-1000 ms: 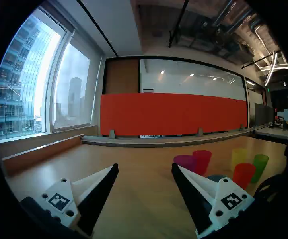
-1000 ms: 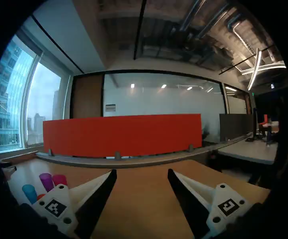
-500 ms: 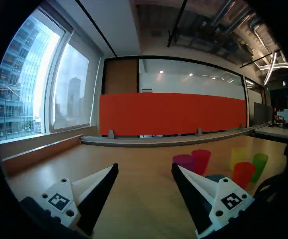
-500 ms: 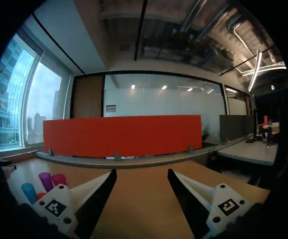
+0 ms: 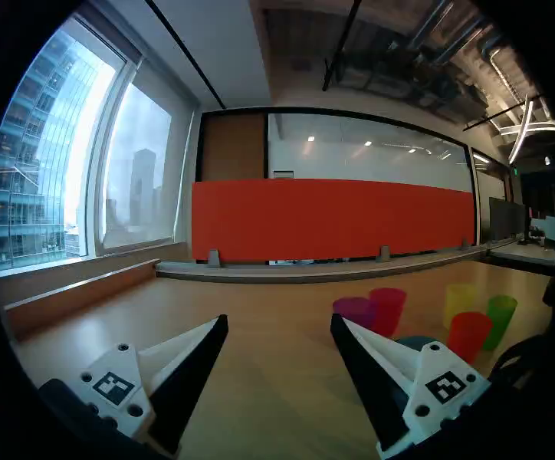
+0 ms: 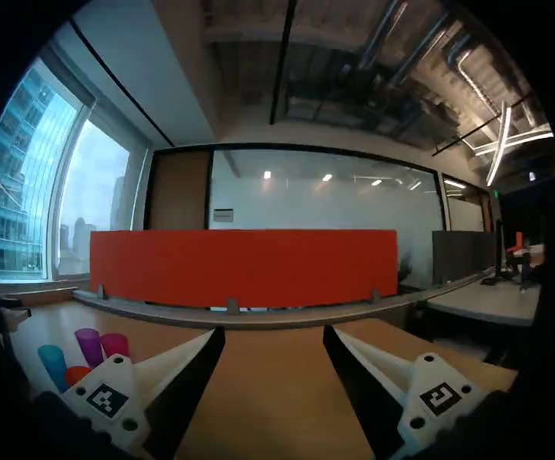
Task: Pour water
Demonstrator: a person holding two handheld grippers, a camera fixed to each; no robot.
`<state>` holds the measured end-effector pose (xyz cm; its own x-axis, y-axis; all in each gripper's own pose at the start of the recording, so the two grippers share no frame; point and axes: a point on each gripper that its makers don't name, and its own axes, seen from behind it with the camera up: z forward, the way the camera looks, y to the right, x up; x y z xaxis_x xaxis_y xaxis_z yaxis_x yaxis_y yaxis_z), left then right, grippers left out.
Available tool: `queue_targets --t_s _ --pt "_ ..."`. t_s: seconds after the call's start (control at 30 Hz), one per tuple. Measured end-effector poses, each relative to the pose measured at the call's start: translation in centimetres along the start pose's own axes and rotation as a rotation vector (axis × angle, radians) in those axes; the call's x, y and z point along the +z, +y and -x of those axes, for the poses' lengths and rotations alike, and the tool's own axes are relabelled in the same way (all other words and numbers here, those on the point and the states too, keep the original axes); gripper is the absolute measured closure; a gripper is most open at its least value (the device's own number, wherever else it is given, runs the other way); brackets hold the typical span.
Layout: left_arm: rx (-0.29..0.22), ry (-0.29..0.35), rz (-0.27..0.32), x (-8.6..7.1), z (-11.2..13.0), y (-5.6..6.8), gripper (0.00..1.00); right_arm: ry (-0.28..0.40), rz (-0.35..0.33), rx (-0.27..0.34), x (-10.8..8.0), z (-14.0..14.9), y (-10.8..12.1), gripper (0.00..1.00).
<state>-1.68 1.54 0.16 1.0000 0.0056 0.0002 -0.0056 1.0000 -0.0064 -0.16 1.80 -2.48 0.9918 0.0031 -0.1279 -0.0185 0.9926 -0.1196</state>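
Wooden table (image 5: 270, 303) carries a cluster of coloured cups (image 5: 389, 305), standing upright ahead and to the right of the left claw (image 5: 279, 320), which gapes wide and empty; the right claw (image 6: 273, 331) is also spread wide, gripping nothing

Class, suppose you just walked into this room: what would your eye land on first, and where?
The long orange-red panel across the far edge of the wooden table draws the eye first. Next come the bright cups clustered on the table, right of the open left gripper. Tall windows glow at the left.
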Motion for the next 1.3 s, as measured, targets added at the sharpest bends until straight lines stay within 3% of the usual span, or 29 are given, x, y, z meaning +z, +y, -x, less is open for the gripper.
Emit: queue_targets --t_s 0.2,0.47,0.9,1.3 --pt "0.001 0.0 0.0 -0.1 0.0 0.0 0.0 -0.012 -0.046 0.03 0.5 2.1 -1.2 0.01" --pt "0.0 0.0 0.0 0.0 0.0 -0.1 0.0 -0.031 -0.047 0.067 0.9 4.3 -1.1 0.01" --pt "0.0 0.0 0.0 0.0 0.0 -0.1 0.0 -0.064 -0.061 0.011 0.8 6.3 -1.7 0.01" --pt "0.001 0.0 0.0 -0.1 0.0 -0.1 0.0 -0.093 -0.047 0.021 1.0 7.5 -1.3 0.01"
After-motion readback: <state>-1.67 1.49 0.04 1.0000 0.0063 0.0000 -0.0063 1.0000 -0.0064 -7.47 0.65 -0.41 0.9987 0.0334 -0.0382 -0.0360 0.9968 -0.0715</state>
